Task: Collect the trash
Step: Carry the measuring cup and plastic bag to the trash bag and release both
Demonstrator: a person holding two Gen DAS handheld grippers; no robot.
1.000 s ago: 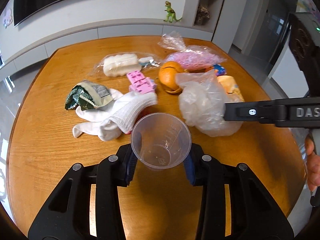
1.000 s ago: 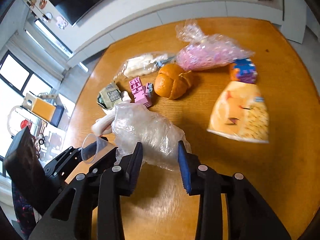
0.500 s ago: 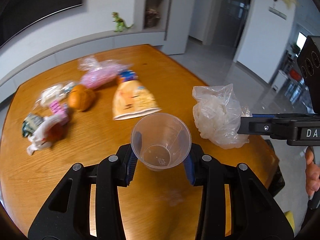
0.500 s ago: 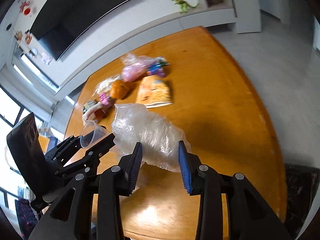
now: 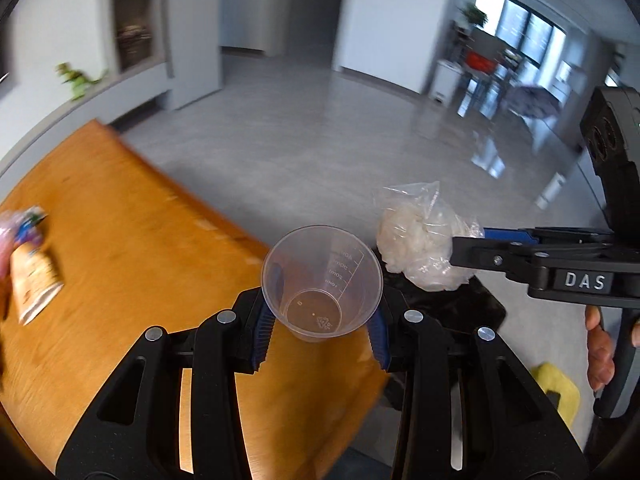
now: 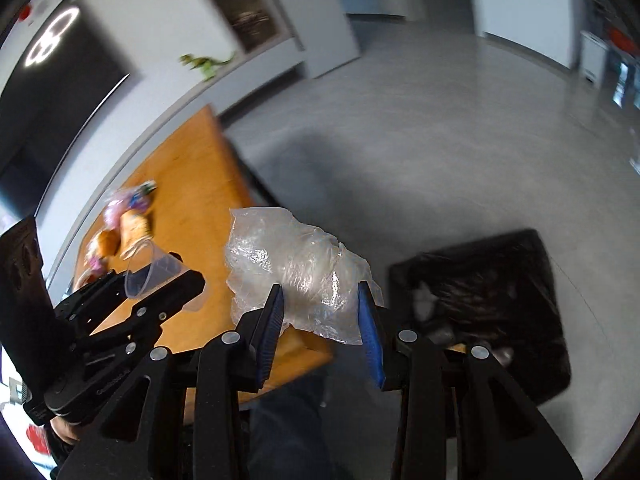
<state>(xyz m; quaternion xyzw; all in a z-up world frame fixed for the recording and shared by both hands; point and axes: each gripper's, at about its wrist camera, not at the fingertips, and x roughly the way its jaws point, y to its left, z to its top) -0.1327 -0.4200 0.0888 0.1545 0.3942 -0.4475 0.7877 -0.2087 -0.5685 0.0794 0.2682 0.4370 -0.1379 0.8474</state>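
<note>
Blur and cut-offs beside the counter

Things on the counter [image 5: 120, 248] were smeared by motion, and a pink bag [image 5: 6, 236] was cut by the left wrist view's edge. Beyond the counter's end, the black bin bag's [image 6: 492, 276] contents were too dark to tell.

A home's open living and dining room: a round wooden table [image 5: 120, 248] at lower left, built-in shelving [image 5: 132, 12] at upper left, a toy dinosaur [image 5: 76, 78] on a ledge, glossy grey floor tiles [image 5: 340, 136], tall windows [image 5: 520, 32] at upper right.
</note>
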